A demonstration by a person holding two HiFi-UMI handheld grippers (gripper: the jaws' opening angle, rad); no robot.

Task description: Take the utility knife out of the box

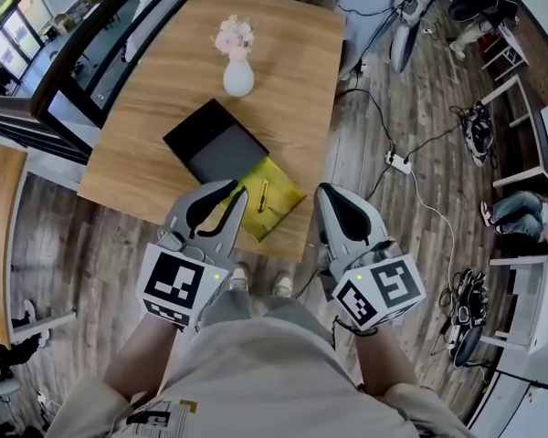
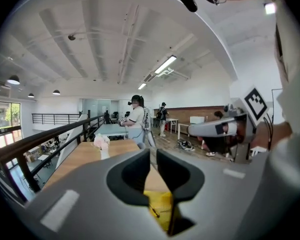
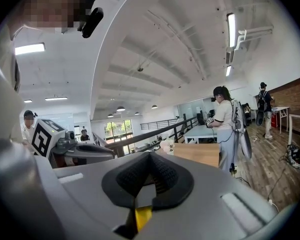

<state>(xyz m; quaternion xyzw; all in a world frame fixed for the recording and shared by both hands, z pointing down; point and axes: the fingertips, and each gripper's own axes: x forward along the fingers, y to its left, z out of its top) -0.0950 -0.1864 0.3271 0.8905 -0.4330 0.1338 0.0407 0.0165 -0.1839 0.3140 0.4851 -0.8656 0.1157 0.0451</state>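
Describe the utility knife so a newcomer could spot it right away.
At the near edge of the wooden table, this side of the white vase and the black box, sits a yellow box. The knife is the slim dark stick lying in it, far thinner than anything else on the table.
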